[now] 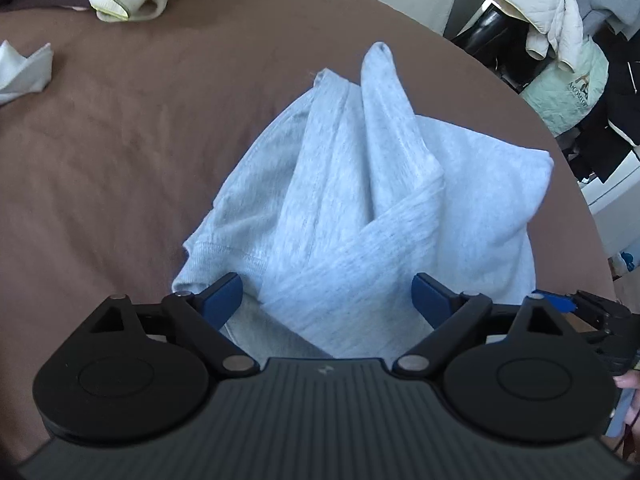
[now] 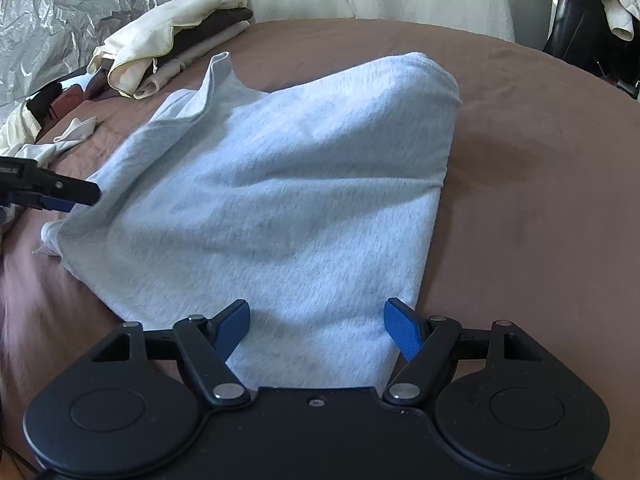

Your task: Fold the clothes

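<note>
A light grey garment (image 1: 360, 208) lies partly folded on the brown bed cover (image 1: 120, 152), with a sleeve laid diagonally over its middle. My left gripper (image 1: 328, 300) hangs just above its near edge, blue pads wide apart and not pressing the cloth. In the right wrist view the same garment (image 2: 280, 184) spreads away from me. My right gripper (image 2: 318, 322) is open over its near right corner, the cloth lying flat under the gap. The left gripper's finger (image 2: 60, 194) shows at the garment's left edge. Part of the right gripper (image 1: 580, 308) shows at the far right of the left wrist view.
A pile of cream and dark brown clothes (image 2: 168, 48) sits at the back left of the bed, with a small white cloth (image 1: 24, 72) nearby. Crinkled silver sheeting (image 2: 60, 8) stands behind. A quilted cream jacket (image 1: 548, 12) hangs past the bed's right edge.
</note>
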The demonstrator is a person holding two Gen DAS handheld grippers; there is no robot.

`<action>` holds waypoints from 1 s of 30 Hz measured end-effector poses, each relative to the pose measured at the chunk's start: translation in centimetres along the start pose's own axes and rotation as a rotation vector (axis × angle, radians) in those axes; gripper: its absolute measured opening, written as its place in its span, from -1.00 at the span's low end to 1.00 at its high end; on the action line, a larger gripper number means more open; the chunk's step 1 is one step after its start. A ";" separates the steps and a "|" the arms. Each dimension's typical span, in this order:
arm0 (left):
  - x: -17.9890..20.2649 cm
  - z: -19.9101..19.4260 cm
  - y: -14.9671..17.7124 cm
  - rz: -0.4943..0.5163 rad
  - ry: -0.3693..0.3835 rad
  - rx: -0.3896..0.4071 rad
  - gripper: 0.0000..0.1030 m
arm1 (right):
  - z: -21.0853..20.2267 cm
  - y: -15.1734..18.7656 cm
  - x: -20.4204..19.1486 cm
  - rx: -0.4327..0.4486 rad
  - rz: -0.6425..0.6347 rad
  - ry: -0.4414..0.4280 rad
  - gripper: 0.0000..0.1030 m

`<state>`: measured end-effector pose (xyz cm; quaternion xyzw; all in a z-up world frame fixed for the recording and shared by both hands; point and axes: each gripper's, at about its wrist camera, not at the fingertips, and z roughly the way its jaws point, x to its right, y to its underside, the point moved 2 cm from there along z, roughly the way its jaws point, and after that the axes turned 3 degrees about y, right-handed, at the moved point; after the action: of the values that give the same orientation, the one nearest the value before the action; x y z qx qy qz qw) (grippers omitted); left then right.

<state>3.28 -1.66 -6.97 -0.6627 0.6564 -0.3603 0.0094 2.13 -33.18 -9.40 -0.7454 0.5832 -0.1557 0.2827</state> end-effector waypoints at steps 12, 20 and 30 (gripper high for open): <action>3.8 -2.5 0.7 0.210 -0.060 0.139 -0.72 | 0.3 0.1 0.0 0.012 0.011 0.007 0.53; -0.3 -7.0 1.5 0.023 -0.296 0.179 -0.75 | -0.2 0.7 0.4 0.008 0.015 0.006 0.54; -1.4 -6.5 1.3 -0.102 -0.129 0.148 -0.65 | 0.0 1.3 1.0 0.006 0.064 0.012 0.67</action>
<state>-0.88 2.38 -3.42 -0.7146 0.5915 -0.3641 0.0823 1.38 -34.36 -10.30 -0.7247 0.6079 -0.1528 0.2863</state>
